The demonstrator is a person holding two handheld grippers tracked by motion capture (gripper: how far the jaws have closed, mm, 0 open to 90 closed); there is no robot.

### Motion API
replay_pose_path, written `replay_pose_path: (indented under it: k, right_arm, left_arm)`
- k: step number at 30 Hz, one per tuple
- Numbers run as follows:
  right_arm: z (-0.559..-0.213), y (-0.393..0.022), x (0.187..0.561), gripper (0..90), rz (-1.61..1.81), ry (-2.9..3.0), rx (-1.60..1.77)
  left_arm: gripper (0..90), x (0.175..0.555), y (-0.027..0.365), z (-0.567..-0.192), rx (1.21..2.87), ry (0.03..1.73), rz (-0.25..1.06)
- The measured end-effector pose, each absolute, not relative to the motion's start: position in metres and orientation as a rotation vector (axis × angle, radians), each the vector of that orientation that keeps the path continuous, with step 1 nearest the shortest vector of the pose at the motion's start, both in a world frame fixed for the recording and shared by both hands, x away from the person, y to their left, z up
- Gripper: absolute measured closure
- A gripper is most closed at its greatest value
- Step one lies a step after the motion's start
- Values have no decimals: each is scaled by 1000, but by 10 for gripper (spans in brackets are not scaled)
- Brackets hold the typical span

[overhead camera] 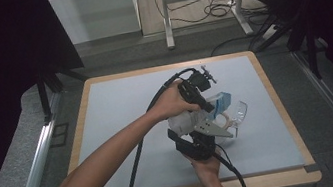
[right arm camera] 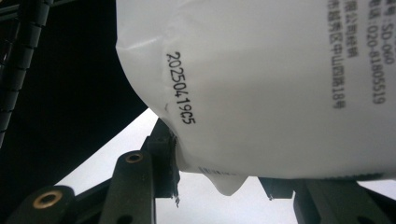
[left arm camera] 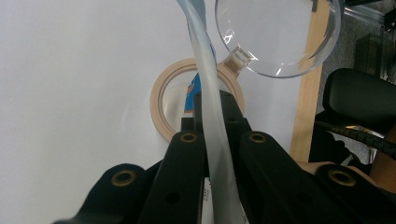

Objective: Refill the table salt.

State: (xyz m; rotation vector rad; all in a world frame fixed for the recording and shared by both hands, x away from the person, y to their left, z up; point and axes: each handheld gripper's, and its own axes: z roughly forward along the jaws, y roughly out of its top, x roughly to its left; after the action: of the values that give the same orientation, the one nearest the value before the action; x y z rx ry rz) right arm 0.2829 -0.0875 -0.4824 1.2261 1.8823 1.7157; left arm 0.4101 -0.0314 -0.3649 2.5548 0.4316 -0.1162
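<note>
Both grippers clamp one white pouch (overhead camera: 186, 119), held up above the table (overhead camera: 121, 110); the left gripper (left arm camera: 215, 109) pinches its thin sealed edge, the right gripper (right arm camera: 219, 184) squeezes its bulging body. The risk, I'd say: pull apart too hard and the seal slips or bursts, spilling over the clear cup (overhead camera: 238, 111) just beside.

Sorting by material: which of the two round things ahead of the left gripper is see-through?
The clear round piece at upper right, with a small tab on its rim; the tan ring beside it is opaque.
</note>
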Motion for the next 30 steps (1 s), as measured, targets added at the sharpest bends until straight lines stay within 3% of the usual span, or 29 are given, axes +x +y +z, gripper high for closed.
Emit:
replay_pose_path:
  k: [30]
  right_arm:
    - [-474,-88,277,560,1710,1863,1206]
  left_arm:
    - [899,410,-31,-359,2540,432,-119]
